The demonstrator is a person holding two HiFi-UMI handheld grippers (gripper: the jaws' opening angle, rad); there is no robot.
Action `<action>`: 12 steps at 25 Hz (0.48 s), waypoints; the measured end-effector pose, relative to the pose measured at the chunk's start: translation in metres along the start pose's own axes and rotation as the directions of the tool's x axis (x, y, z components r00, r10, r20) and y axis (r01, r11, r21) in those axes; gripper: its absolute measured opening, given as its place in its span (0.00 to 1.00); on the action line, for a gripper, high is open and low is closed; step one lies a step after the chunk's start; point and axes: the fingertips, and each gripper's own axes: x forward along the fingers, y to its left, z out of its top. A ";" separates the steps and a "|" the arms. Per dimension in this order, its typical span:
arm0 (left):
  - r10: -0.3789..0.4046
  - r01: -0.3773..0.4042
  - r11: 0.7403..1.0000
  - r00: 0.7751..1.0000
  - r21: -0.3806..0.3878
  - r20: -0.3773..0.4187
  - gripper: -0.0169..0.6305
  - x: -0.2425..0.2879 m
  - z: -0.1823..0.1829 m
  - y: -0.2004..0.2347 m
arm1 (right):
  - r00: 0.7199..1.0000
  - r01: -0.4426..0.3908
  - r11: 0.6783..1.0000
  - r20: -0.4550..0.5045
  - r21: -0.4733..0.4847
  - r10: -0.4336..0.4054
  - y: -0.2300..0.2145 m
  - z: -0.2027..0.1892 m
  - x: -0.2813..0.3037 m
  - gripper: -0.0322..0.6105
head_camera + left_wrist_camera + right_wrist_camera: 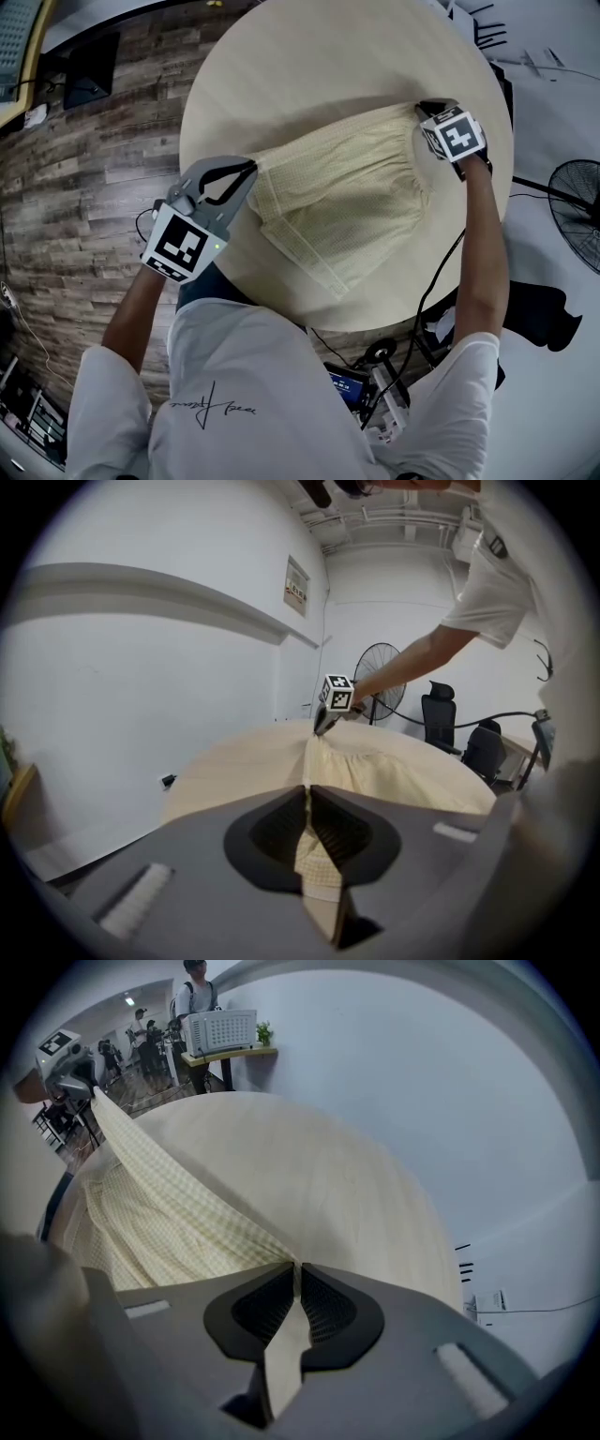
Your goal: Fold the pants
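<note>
Both of our grippers are clamped on the pale yellow checked pants (347, 202). Our left gripper (251, 171) sits at the near-left edge of the round table (309, 56), its jaws closed thin on a corner of the cloth, which passes between the pads and hangs out behind them. Our right gripper (427, 112) is near the table's far-right edge, jaws pressed together on the fabric by the gathered waistband (the cloth shows as a pale strip between the ribbed pads). Between the two, one edge of the pants is raised and drawn straight; the rest lies rumpled on the table, reaching toward its near edge
</note>
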 end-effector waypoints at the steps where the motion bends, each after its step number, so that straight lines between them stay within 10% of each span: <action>1: -0.003 0.003 1.000 1.000 0.000 0.004 0.14 -0.001 0.002 -0.006 | 1.000 0.010 1.000 0.001 -0.001 -0.010 0.000 -0.002 -0.002 0.09; 12: -0.101 0.102 0.995 0.992 -0.009 0.069 0.14 -0.011 0.017 -0.077 | 0.998 0.061 0.998 0.029 0.013 -0.062 0.003 -0.010 -0.022 0.09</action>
